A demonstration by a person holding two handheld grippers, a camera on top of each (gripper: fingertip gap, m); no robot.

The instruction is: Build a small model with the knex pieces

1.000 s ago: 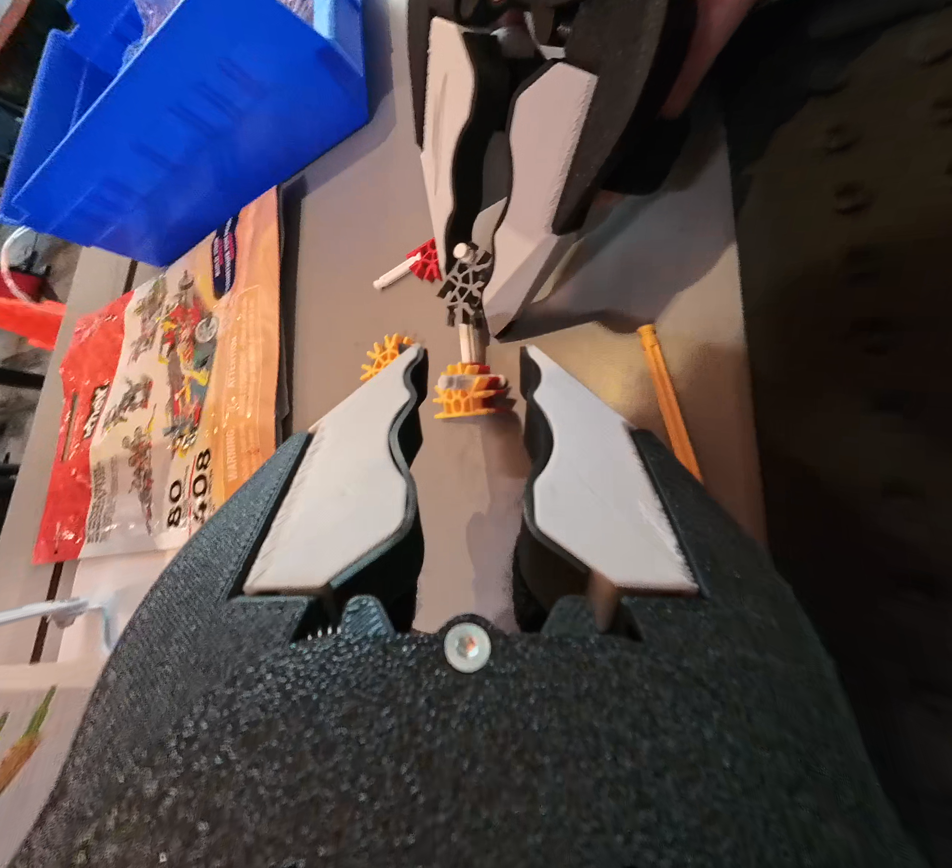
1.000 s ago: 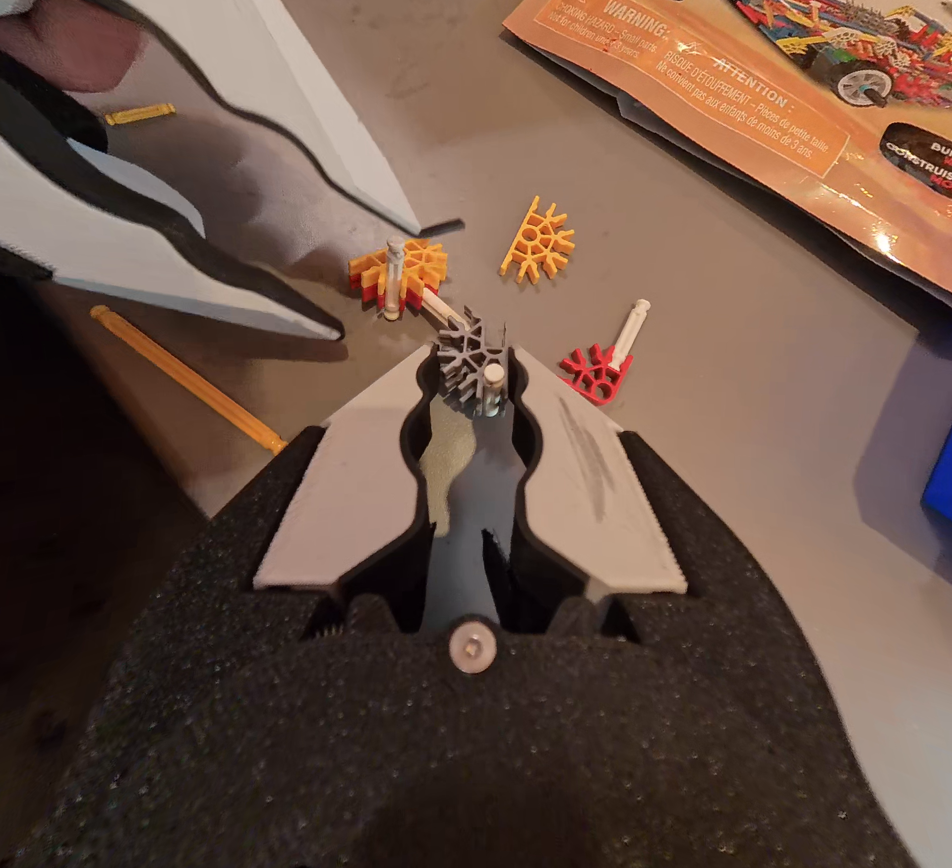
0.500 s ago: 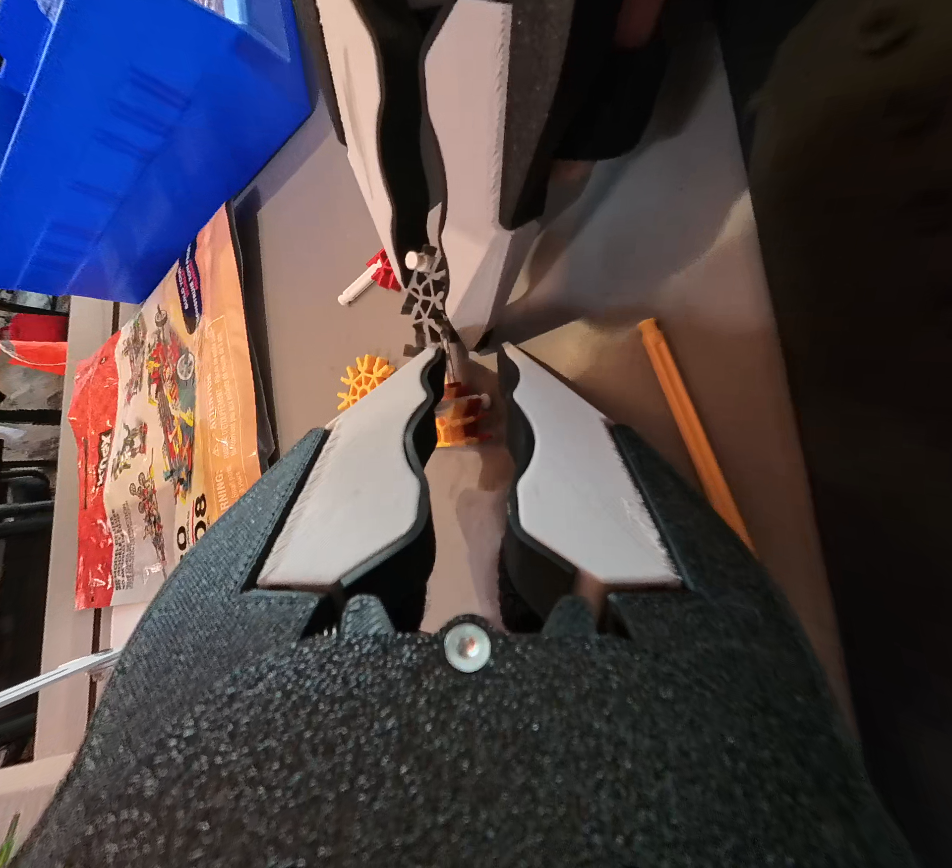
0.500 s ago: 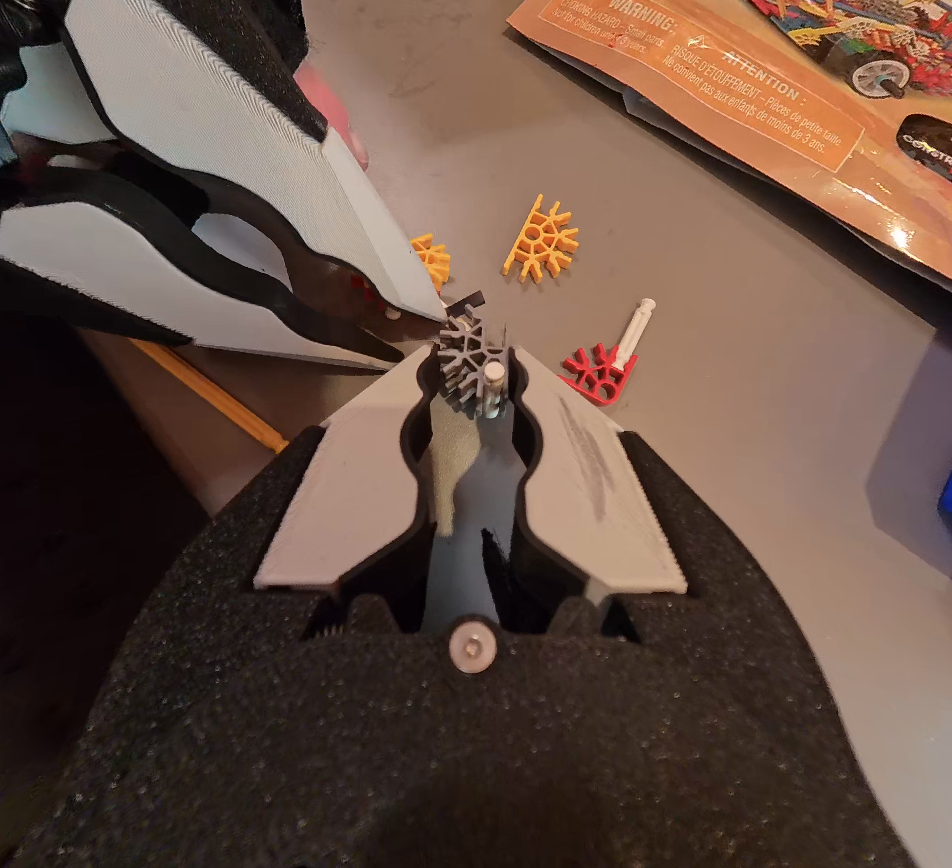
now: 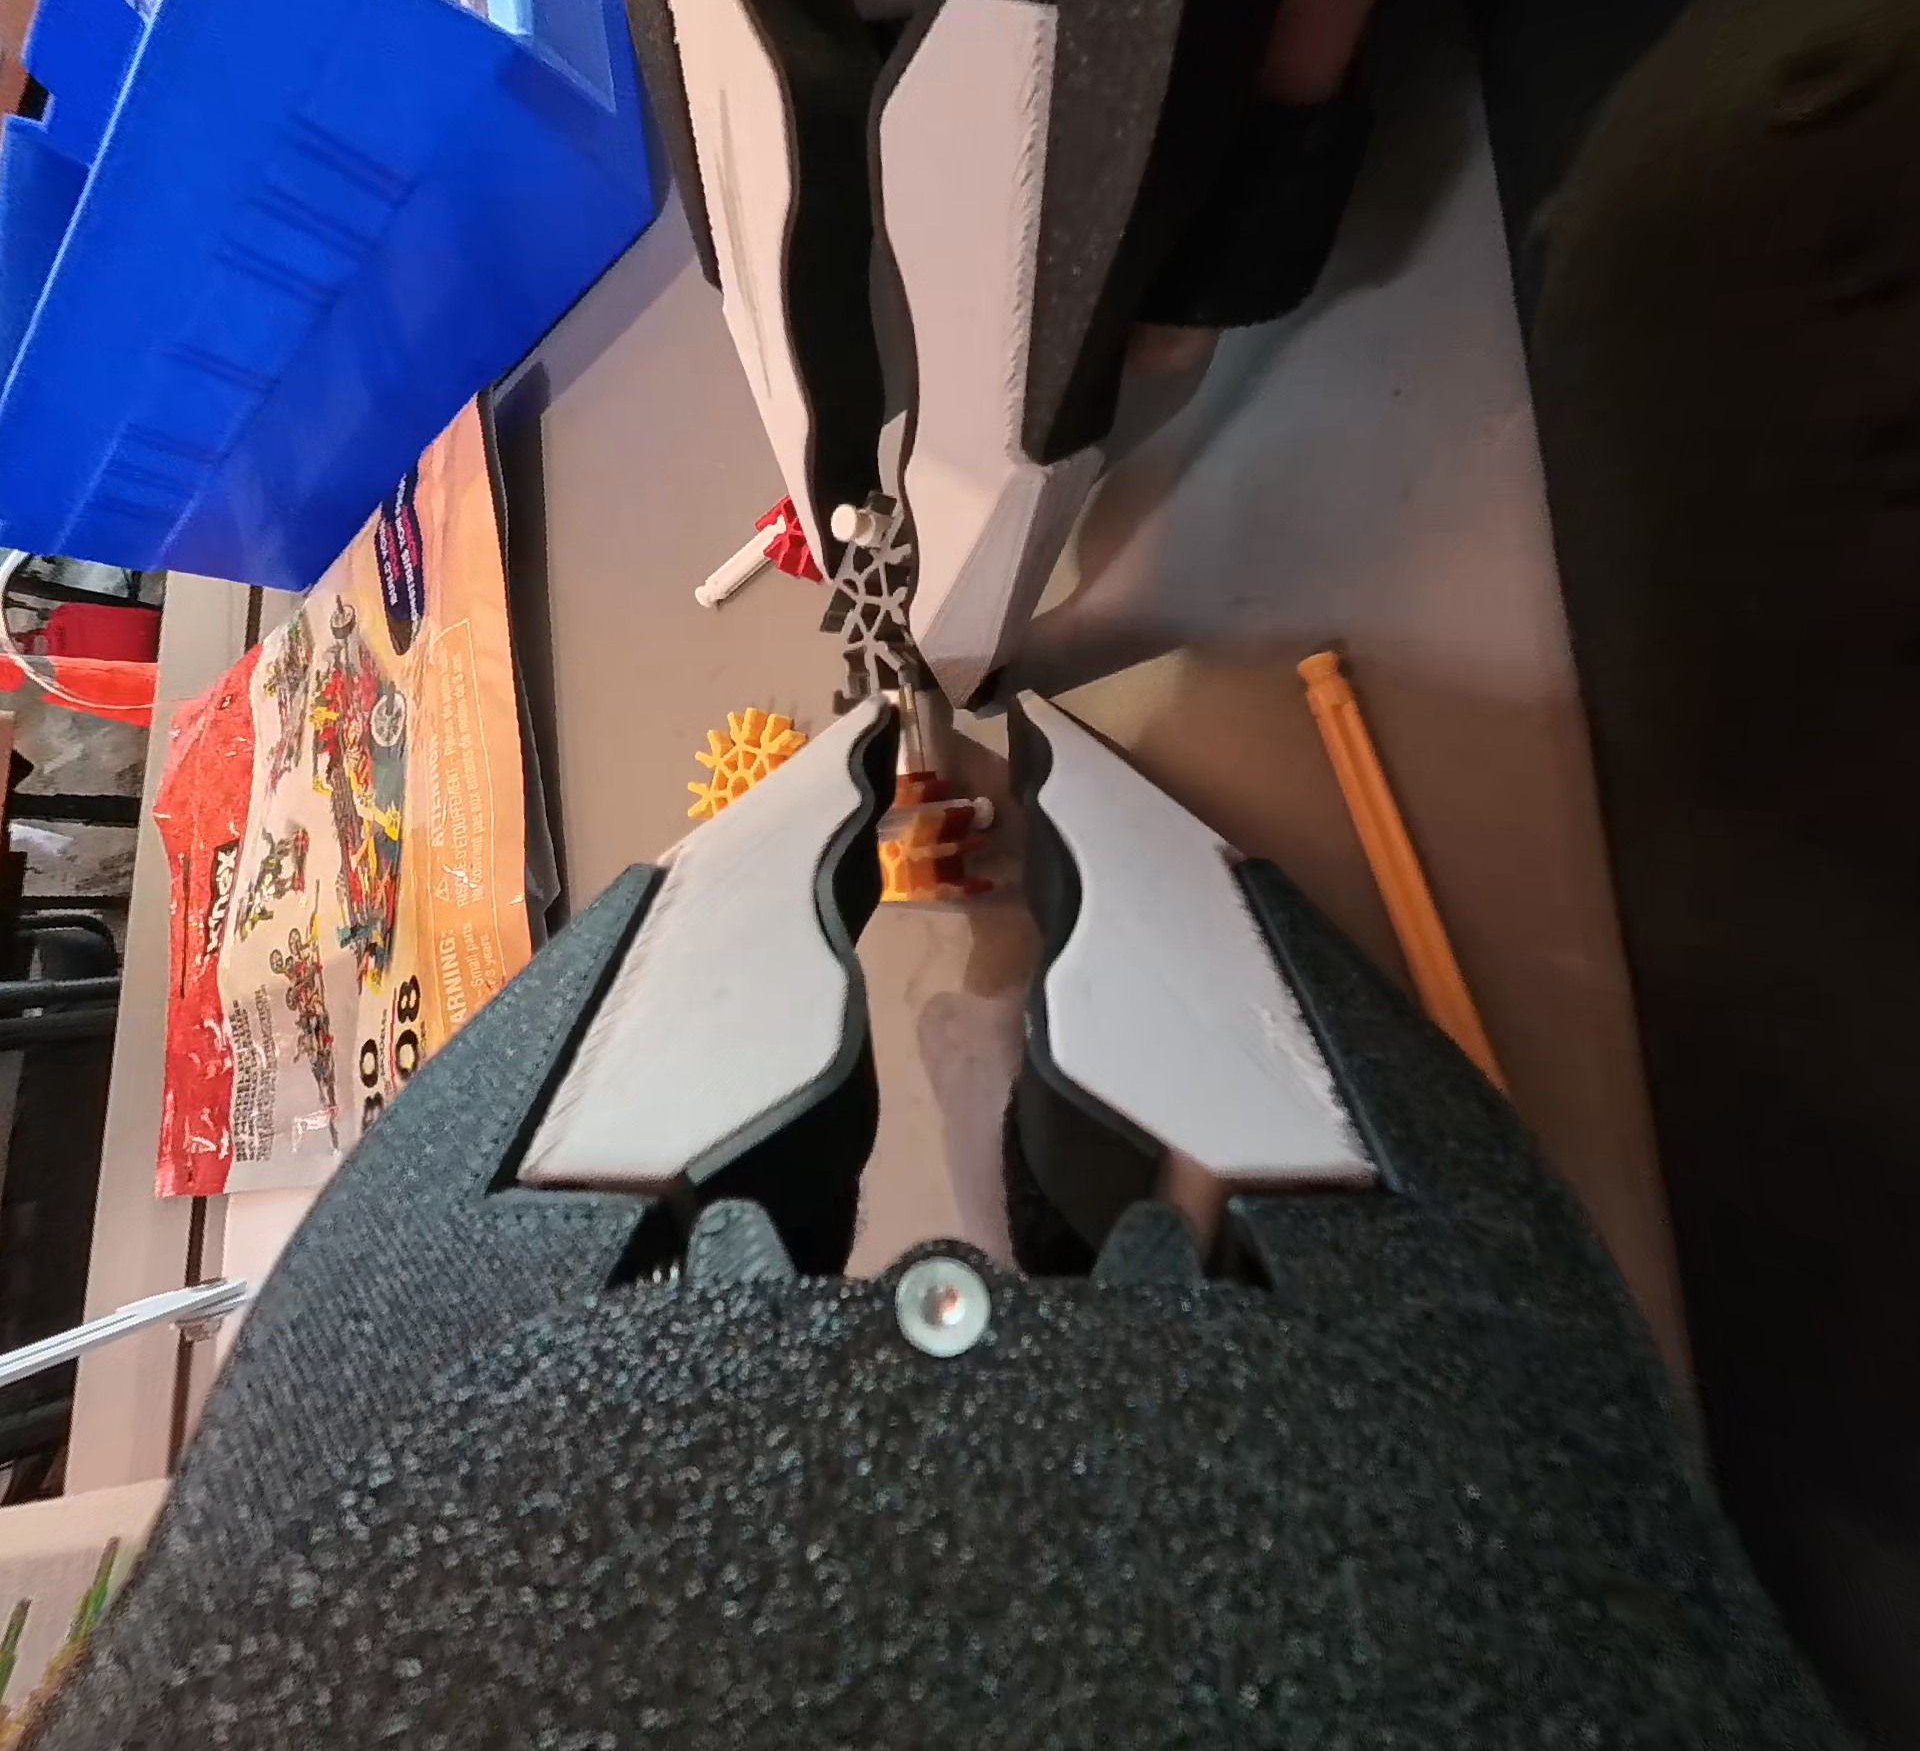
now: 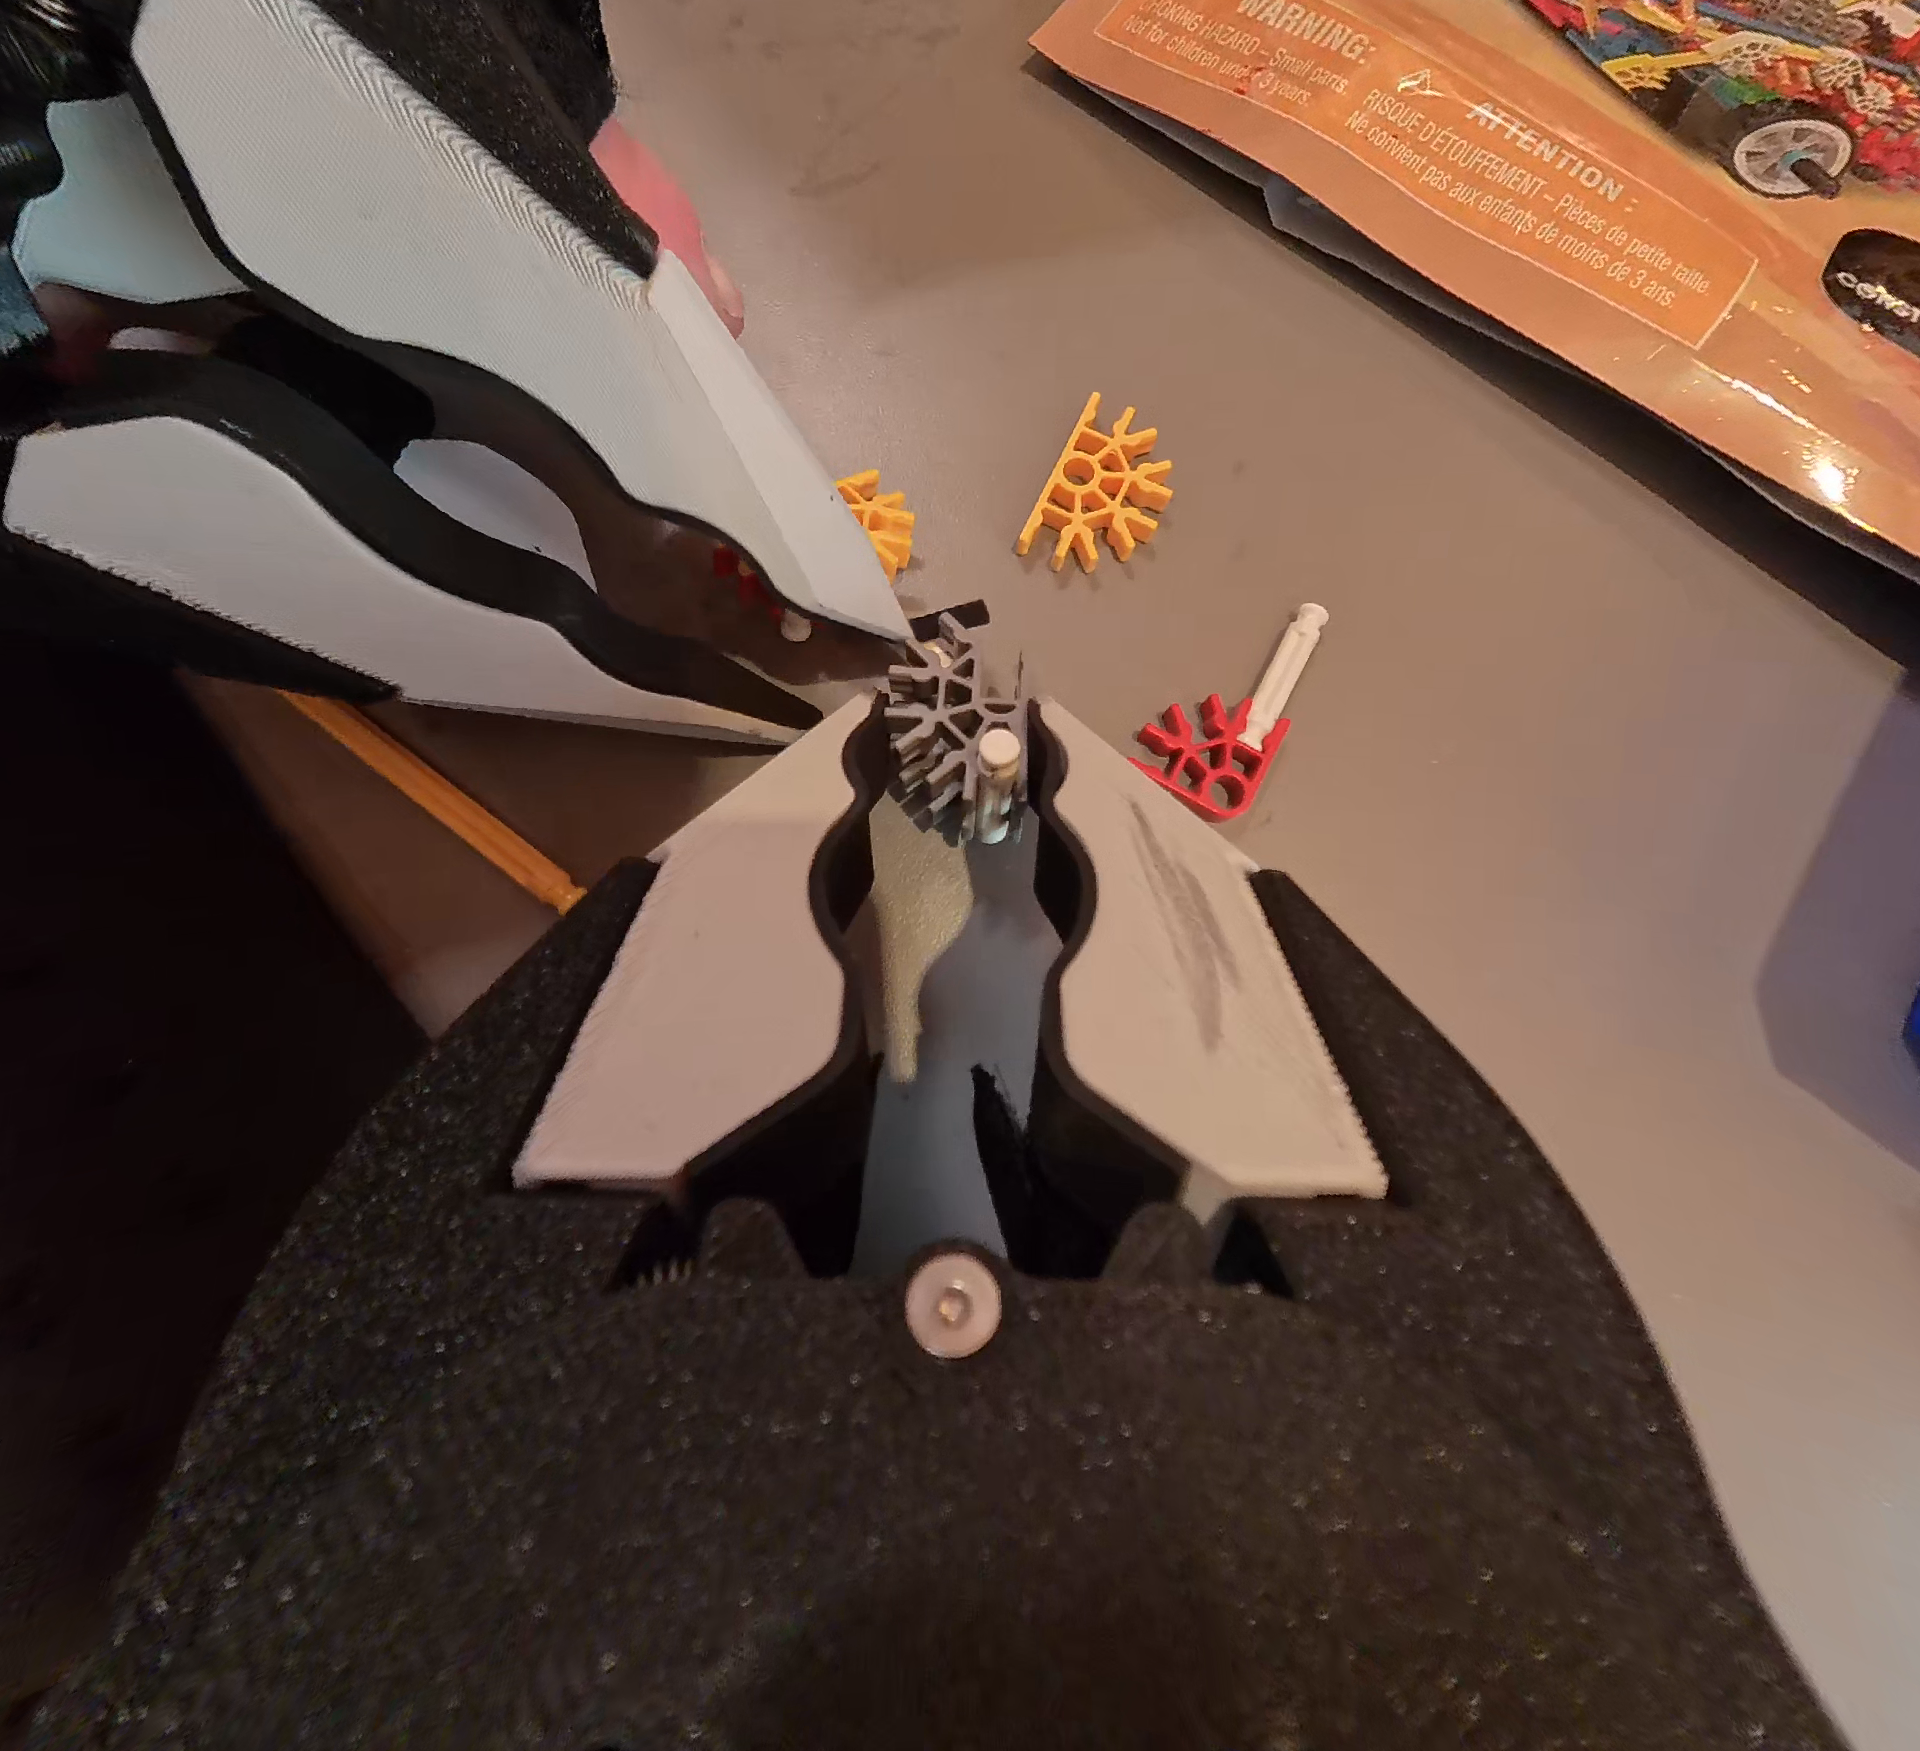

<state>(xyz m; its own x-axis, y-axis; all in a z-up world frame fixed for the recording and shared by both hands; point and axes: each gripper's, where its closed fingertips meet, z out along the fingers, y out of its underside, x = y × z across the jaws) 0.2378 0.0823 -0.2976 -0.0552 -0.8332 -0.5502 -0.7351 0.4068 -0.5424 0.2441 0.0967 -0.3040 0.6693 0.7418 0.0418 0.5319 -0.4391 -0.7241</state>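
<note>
Now | grey connector clamped in right gripper jaws | left gripper jaws apart

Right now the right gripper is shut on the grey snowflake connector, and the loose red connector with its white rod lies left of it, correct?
Not quite. The right gripper is shut on the grey snowflake connector, but the right wrist view shows the red connector with its white rod lying to its right.

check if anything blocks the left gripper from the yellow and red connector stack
Nothing visible: the yellow and red connector stack sits inside the open left gripper, its white rod running to the grey connector in the right gripper.
</note>
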